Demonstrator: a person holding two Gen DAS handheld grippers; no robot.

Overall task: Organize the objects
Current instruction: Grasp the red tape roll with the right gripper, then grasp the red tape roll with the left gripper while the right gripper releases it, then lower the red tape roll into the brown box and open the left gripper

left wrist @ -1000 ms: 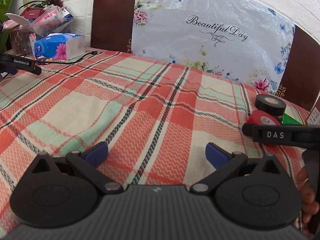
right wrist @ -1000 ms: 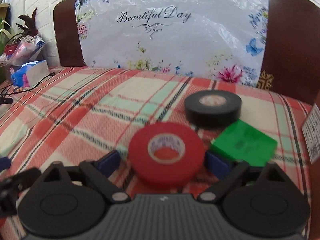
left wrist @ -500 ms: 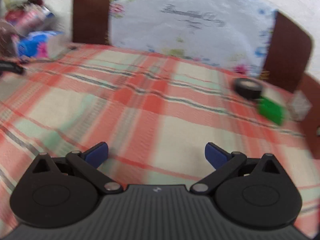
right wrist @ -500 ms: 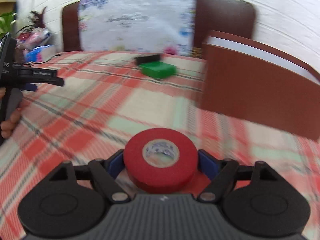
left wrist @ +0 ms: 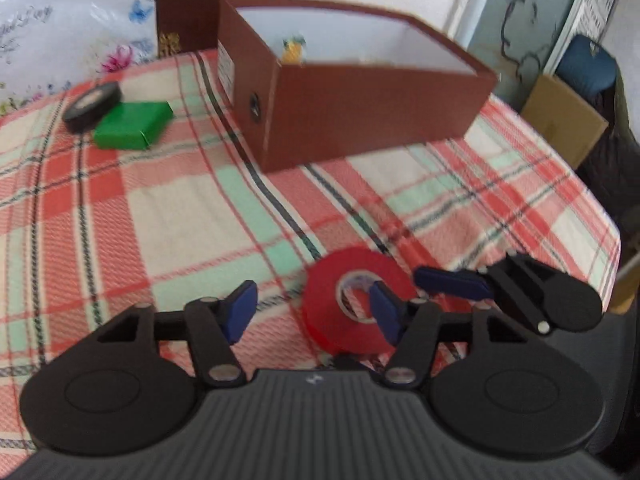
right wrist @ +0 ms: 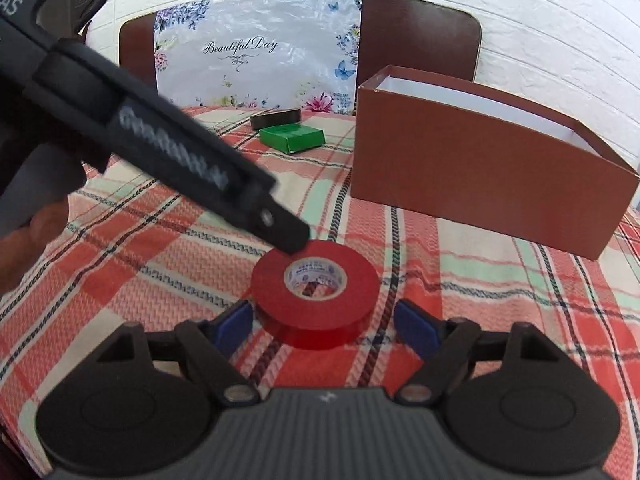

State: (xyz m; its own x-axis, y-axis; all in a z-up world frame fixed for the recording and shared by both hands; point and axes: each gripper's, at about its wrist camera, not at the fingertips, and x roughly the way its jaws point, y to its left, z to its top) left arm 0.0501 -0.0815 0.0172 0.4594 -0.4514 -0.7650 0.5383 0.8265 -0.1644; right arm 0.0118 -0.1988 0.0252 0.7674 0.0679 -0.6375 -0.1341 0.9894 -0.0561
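Observation:
A red tape roll (right wrist: 316,300) lies flat on the plaid cloth in front of the brown box (right wrist: 480,172). My right gripper (right wrist: 326,326) straddles it from the near side; its jaws are closing, with a gap showing between each blue pad and the roll. My left gripper (left wrist: 312,312) hovers over the same roll (left wrist: 340,332), jaws closing and nothing pressed between them. Its right finger (left wrist: 384,312) overlaps the roll's hole, and its left pad stands apart from the roll. In the right wrist view, a blurred black left finger (right wrist: 280,228) ends over the roll's far-left rim.
A black tape roll (left wrist: 92,106) and a green box (left wrist: 132,126) sit together at the far left. The brown box (left wrist: 360,112) is open-topped with a white inside and a small yellow item in it. The table's edge (left wrist: 600,220) drops off at the right, with a cardboard box (left wrist: 564,120) beyond.
My right gripper carried the red roll from beside the black roll to in front of the brown box, and its pads have come off it. My left gripper swung right over the roll and narrowed.

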